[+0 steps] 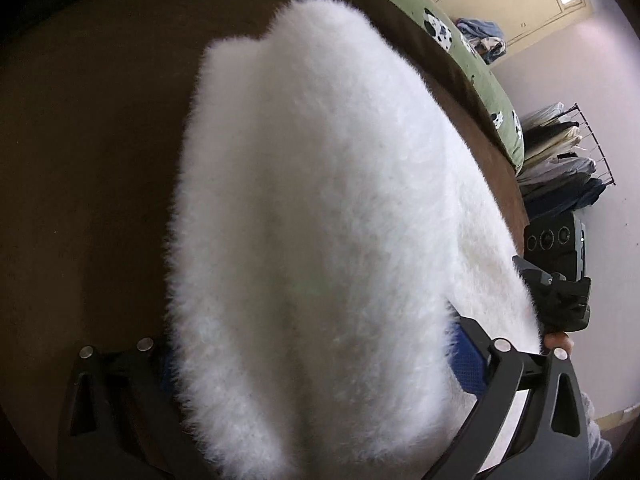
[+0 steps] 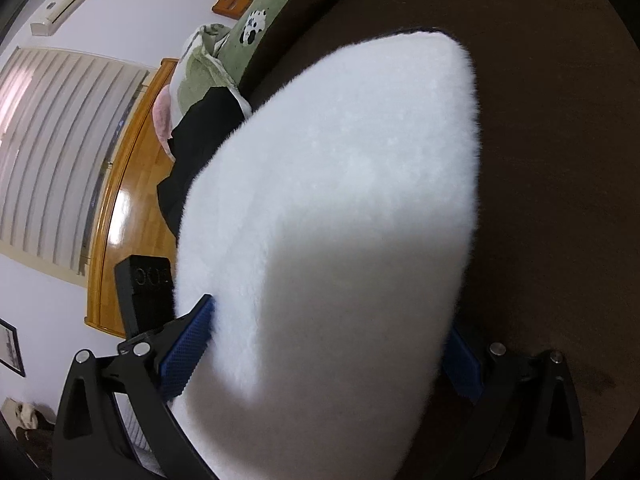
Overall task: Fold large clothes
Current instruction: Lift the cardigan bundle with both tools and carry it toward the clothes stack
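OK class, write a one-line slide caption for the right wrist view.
Right tongs grip a fluffy white garment above a dark brown surface.

Two close wrist views, shared white garment (image 1: pixel 312 208).
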A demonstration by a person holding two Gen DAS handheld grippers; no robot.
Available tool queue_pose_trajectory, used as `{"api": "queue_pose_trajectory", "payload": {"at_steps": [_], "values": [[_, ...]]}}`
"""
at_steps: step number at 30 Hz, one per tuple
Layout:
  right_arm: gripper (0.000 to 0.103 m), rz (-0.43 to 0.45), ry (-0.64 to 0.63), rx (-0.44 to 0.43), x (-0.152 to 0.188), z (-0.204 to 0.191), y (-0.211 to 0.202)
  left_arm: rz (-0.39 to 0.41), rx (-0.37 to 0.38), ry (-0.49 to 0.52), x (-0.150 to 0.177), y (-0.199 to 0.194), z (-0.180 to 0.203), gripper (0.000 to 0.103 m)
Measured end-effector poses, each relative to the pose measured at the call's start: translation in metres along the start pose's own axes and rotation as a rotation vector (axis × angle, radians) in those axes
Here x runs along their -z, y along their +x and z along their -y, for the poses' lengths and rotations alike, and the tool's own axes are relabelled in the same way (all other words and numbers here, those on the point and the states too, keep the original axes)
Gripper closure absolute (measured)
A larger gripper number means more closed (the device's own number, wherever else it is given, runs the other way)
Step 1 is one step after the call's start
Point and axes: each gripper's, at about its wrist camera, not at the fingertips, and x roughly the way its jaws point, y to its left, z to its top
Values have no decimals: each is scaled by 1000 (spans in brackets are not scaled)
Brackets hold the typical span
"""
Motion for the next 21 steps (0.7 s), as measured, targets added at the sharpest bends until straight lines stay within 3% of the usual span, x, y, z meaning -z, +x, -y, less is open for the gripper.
{"api": "queue_pose_trajectory", "payload": {"at_steps": [1, 3, 4, 5, 8, 15, 21], "values": [[10, 4, -8, 13, 0, -1, 0, -1, 3, -1, -2, 0, 0, 7], [20, 7, -32, 56, 1, -3, 0, -9, 35, 9, -2, 0, 4, 22], [25, 7, -52, 83, 2, -5, -1, -14, 87, -10, -6, 1, 4, 42], [27, 8, -66, 94, 3, -7, -2, -3, 115, -46, -7, 0, -2, 47], [39, 26, -110, 133, 5, -15, -5, 29, 92, -30, -5, -3, 1, 55], [51, 61, -175, 196, 9, -43, -16, 30, -1, 17, -7, -12, 29, 61], [53, 70, -209, 200, 10, -74, -39, 28, -74, 77, -9, -33, 65, 62]]}}
